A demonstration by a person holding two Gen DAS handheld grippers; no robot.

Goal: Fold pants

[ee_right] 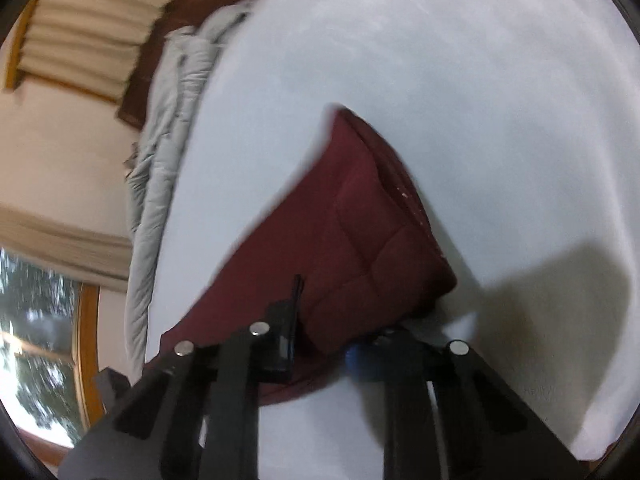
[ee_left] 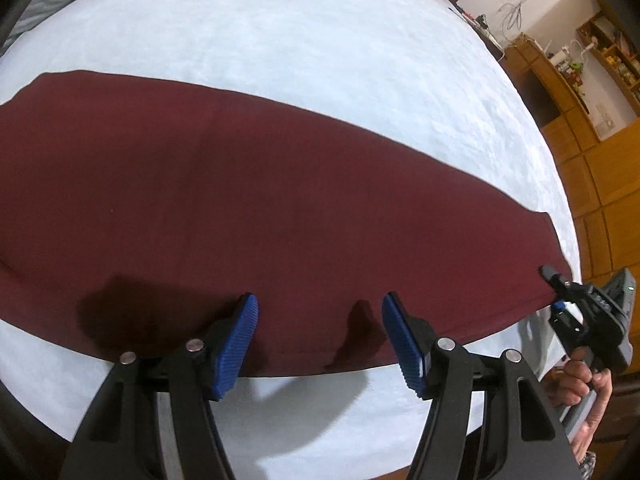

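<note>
Halfway at best, by the look of it. Dark maroon cloth pants (ee_left: 208,208) lying flat on the pale blue bed sheet (ee_left: 320,40), stretched as one long band from the left edge of the left wrist view to its lower right. Seemingly already doubled leg on leg, since only a single smooth panel shows; still to come, probably, the crosswise folds to shorten the length.

Smooth surface, barely creased, near edge running along the lower part of the frame. In the right wrist view, one end (ee_right: 360,232) seen in the centre, with stitched seams and a thicker band along its right side, somewhat blurred.

Left gripper (ee_left: 320,328) at the bottom centre, blue ribbed pads (ee_left: 236,344) standing well apart above the near edge, nothing between them pinched.

Right gripper (ee_left: 554,286) at the lower right of the left wrist view, held in a hand (ee_left: 580,380), closed down on the corner of the cloth. From its own camera (ee_right: 324,340), fabric bunched between the fingers.

Grey crumpled quilt (ee_right: 168,120) along the left, well apart.
</note>
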